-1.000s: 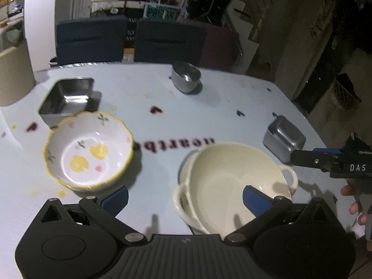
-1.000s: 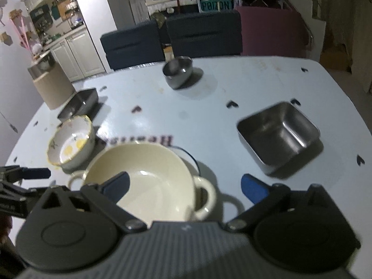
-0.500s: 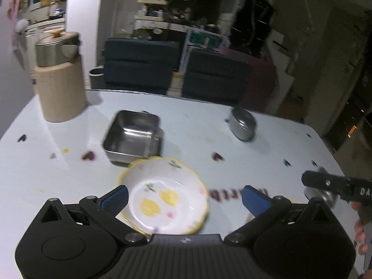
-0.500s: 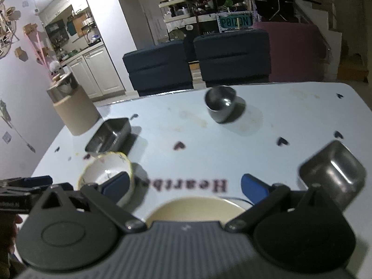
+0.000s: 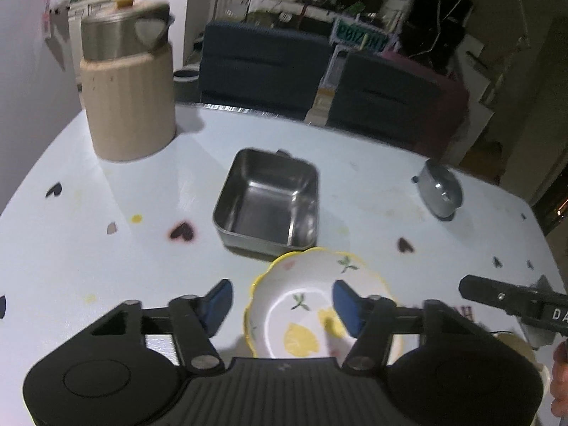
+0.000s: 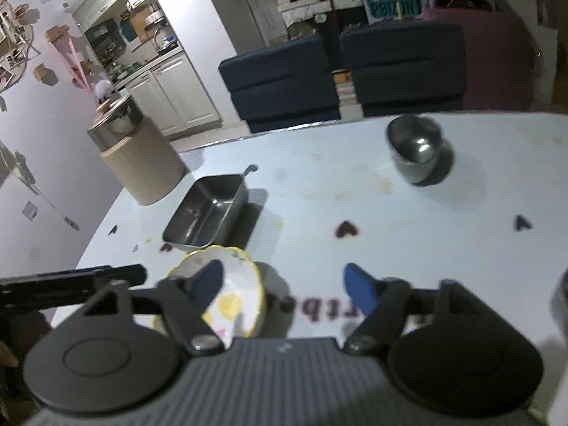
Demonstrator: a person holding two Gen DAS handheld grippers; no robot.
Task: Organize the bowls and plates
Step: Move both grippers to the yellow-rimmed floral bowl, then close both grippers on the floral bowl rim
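The flowered bowl (image 5: 312, 305) is sitting on the desk (image 5: 106, 248) near its front edge. The left gripper (image 5: 282, 303) is being held wide open and empty over its rim. The right gripper (image 6: 284, 285) is also open and empty. The bowl is likely hard, slippery and breakable, so its rim is best pinched.

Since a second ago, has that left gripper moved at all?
Yes. The left gripper swung left: the cream dish has gone from its view, and the flowered bowl now sits between its fingers, with the square tin straight ahead.

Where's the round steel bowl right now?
The round steel bowl sits far right on the table in both views, beyond the square steel tray, near the blue chairs.
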